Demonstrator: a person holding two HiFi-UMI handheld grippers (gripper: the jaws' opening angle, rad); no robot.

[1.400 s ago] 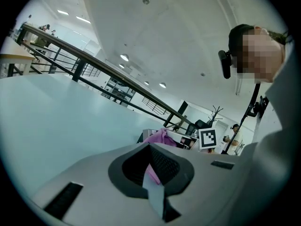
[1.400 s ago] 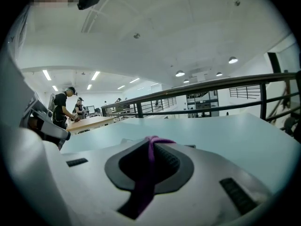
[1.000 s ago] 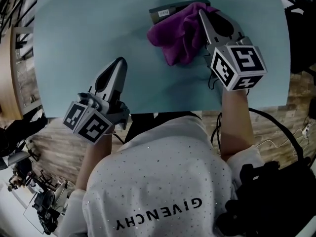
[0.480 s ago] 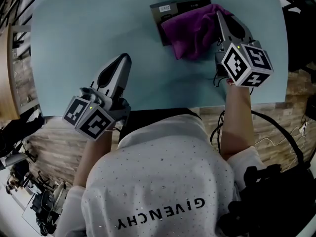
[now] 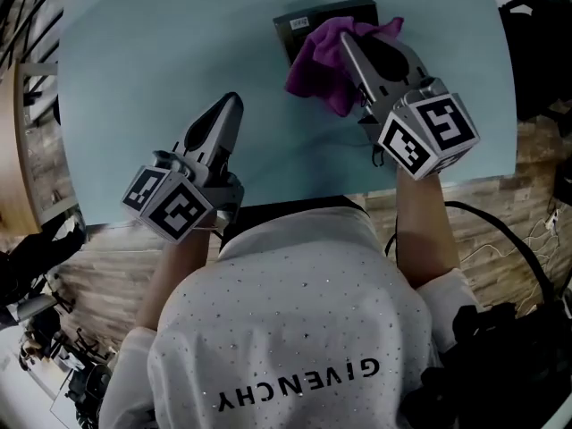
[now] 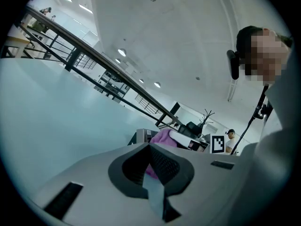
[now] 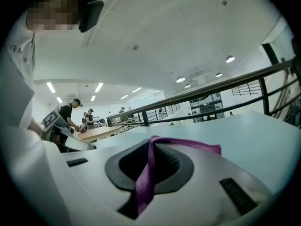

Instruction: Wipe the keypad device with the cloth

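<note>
Bench [image 5: 161, 70], pale blue, is carrying the keypad device [image 5: 304, 18] at 12 o'clock, the purple cloth [image 5: 313, 65] draping over it, pinched between the right gripper's [image 5: 344, 38] closed fingers. At 7 o'clock the left gripper [image 5: 231, 104] is being held with fingers pressed together, empty. Railings [image 7: 211, 95] are crossing the room.

Overhead downward, two low views, cloth [image 5: 313, 61] seemingly shared
</note>
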